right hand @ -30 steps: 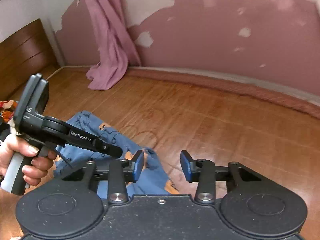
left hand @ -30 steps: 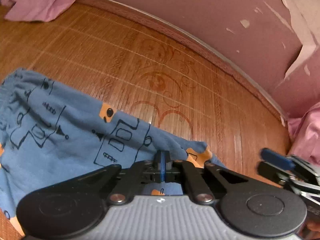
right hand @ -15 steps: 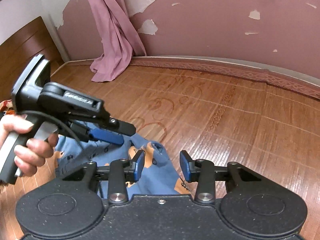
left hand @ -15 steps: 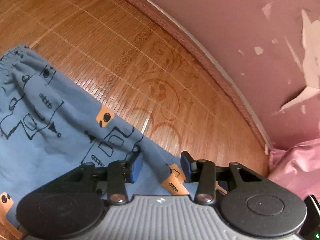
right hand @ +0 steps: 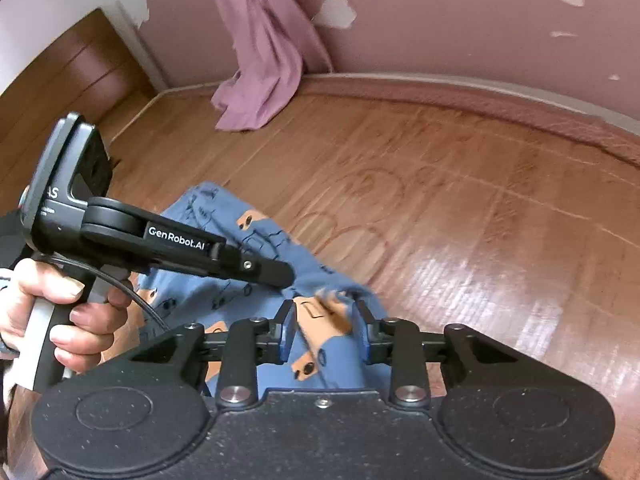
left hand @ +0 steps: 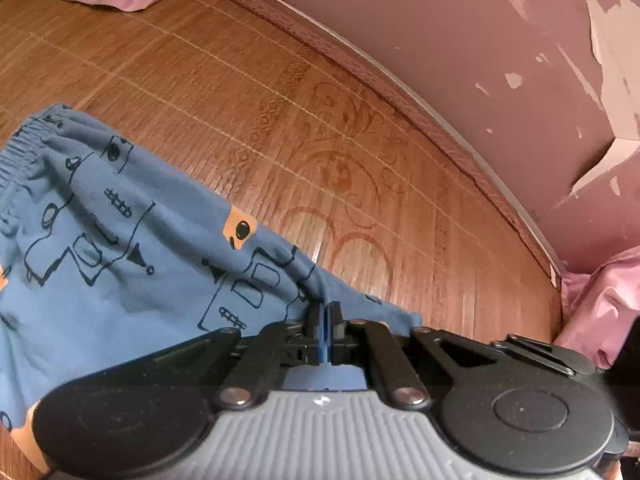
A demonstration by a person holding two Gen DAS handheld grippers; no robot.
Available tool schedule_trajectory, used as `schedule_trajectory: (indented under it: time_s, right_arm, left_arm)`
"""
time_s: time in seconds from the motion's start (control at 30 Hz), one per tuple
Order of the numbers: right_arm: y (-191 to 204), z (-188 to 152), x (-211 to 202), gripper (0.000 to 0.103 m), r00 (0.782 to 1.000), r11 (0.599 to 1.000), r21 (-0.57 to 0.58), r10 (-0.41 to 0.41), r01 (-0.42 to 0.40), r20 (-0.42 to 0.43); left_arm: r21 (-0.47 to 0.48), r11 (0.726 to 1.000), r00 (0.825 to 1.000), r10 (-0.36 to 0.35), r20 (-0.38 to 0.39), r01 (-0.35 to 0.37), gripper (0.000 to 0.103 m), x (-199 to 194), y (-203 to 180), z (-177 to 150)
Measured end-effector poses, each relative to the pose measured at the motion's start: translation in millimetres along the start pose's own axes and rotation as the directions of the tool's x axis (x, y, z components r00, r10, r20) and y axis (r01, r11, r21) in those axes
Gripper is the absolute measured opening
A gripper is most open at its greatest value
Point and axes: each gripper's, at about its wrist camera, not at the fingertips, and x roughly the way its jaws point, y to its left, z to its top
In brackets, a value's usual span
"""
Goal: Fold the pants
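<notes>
- Now our left hand-held gripper (left hand: 325,334) is clenched on a raised ridge of the pants (left hand: 120,264); half a second ago its blue pads stood apart over that same ridge, so the pinch has only just been made.
- From the right wrist view we see the left hand (right hand: 60,312) squeezing the handle, with the fingers of that tool pressed down into the blue cloth.
- Our right hand-held gripper (right hand: 325,332) is released, its pads (right hand: 289,330) wide on either side of a rumpled orange-and-blue edge of the pants; it has come lower and nearer the cloth than a moment back, and the fabric there is blurred.
- The pants lie spread on the woven bamboo mat (left hand: 360,152), waistband (left hand: 24,148) away to the left in the left wrist view, hem end under both tools.
- Beyond, a pink curtain (right hand: 264,52) hangs against the peeling pink wall (left hand: 460,32).
- We judge the first hold secured; the right side must close on its own edge before the end can be lifted and carried over toward the waistband.
</notes>
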Motion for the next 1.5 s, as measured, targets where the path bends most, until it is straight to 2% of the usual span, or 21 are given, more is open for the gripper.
schedule_trajectory:
  time_s: [0.2,0.33,0.4,0.43,0.53,0.73,0.8,0.87,0.9,0.97,1.0,1.07,1.1,1.13,1.2,1.27,1.3,1.37,1.4,1.47,1.5]
  right_arm:
    - [-20.7,4.0,14.7,0.03,0.999,0.983,0.178,0.04,-0.035,-0.024]
    - [-19.4,4.8,19.6,0.03,1.0,0.979,0.201,0.018,-0.013,-0.022]
    - [-16.6,4.4,22.1,0.019,1.0,0.98,0.2,-0.011,0.015,-0.02]
    - [-14.8,4.1,23.6,0.003,0.999,0.98,0.192,-0.04,0.043,-0.023]
    - [-8.8,2.9,22.9,0.002,0.996,0.982,0.168,-0.093,0.092,-0.001]
    - [0.3,11.7,4.4,0.0,0.975,0.974,0.136,-0.197,0.183,0.101]
    - [-2.3,16.6,6.6,0.0,0.972,0.972,0.128,-0.212,0.198,0.099]
    - [-4.3,16.8,20.5,0.0,0.974,0.972,0.091,-0.222,0.217,0.05]
    - [-5.4,15.9,25.8,0.001,0.974,0.971,0.085,-0.226,0.223,0.026]
    - [-3.3,13.4,23.0,0.015,0.964,0.963,0.082,-0.261,0.257,0.049]
    - [0.4,12.4,14.8,0.018,0.953,0.956,0.066,-0.291,0.286,0.079]
    - [12.6,7.2,-6.9,0.022,0.932,0.941,0.027,-0.338,0.337,0.133]
    - [18.8,1.4,-17.4,0.022,0.929,0.94,0.015,-0.34,0.342,0.147]
    - [26.6,-7.8,-27.9,0.022,0.932,0.943,0.007,-0.33,0.332,0.151]
    - [39.2,-33.6,-41.6,0.023,0.945,0.952,0.006,-0.303,0.305,0.126]
    - [49.9,-64.7,-50.1,0.026,0.941,0.947,0.03,-0.322,0.321,0.102]
    - [54.3,-82.3,-54.5,0.027,0.935,0.94,0.046,-0.342,0.339,0.095]
    - [58.4,-114.2,-60.8,0.032,0.911,0.914,0.078,-0.404,0.398,0.082]
    - [59.8,-131.2,-62.6,0.033,0.888,0.889,0.095,-0.455,0.447,0.075]
    - [62.4,-156.0,-60.3,0.04,0.842,0.842,0.102,-0.536,0.53,0.054]
    - [63.0,-166.3,-61.0,0.041,0.83,0.829,0.129,-0.554,0.544,0.066]
  left_arm:
    - [0.065,0.998,1.0,-0.027,0.011,0.027,0.004,-5.6,3.8,-3.8]
    - [0.127,0.991,0.998,-0.054,0.024,0.051,0.005,-13.1,9.2,-10.0]
    - [0.178,0.983,0.998,-0.045,0.04,0.037,0.005,-19.0,10.9,-14.8]
    - [0.205,0.978,0.998,-0.041,0.047,0.031,0.005,-22.3,12.3,-17.8]
    - [0.257,0.966,0.998,-0.035,0.06,0.018,0.005,-32.0,17.1,-25.3]
    - [0.334,0.943,0.997,-0.019,0.075,-0.007,0.004,-51.6,27.8,-42.1]
    - [0.352,0.936,0.997,-0.014,0.08,-0.015,0.004,-55.9,29.1,-47.4]
    - [0.366,0.93,0.996,-0.01,0.085,-0.022,0.004,-57.4,28.6,-49.7]
    - [0.374,0.927,0.996,-0.006,0.087,-0.027,0.004,-57.7,27.3,-49.9]
    - [0.403,0.914,0.996,0.013,0.086,-0.046,0.004,-58.9,21.5,-49.5]
    - [0.418,0.906,0.996,0.021,0.088,-0.057,0.008,-60.4,18.6,-49.7]
    - [0.447,0.892,0.993,0.019,0.118,-0.07,0.029,-68.6,15.2,-49.9]
    - [0.458,0.885,0.989,0.018,0.144,-0.083,0.05,-73.8,15.9,-50.5]
    - [0.463,0.881,0.985,0.017,0.17,-0.095,0.058,-78.5,18.5,-51.3]
    - [0.462,0.88,0.982,0.028,0.185,-0.112,0.056,-83.3,26.3,-50.7]
    - [0.438,0.887,0.981,0.075,0.182,-0.149,0.053,-82.8,37.0,-49.7]
    - [0.437,0.886,0.98,0.076,0.186,-0.152,0.047,-85.0,41.7,-52.1]
    - [0.479,0.859,0.974,0.092,0.206,-0.182,0.045,-89.1,44.4,-55.9]
    - [0.513,0.831,0.969,0.117,0.218,-0.216,0.045,-89.8,43.0,-59.1]
    - [0.597,0.749,0.954,0.167,0.25,-0.288,0.046,-89.2,38.6,-68.5]
    - [0.639,0.697,0.943,0.19,0.273,-0.325,0.052,-89.7,36.5,-73.6]
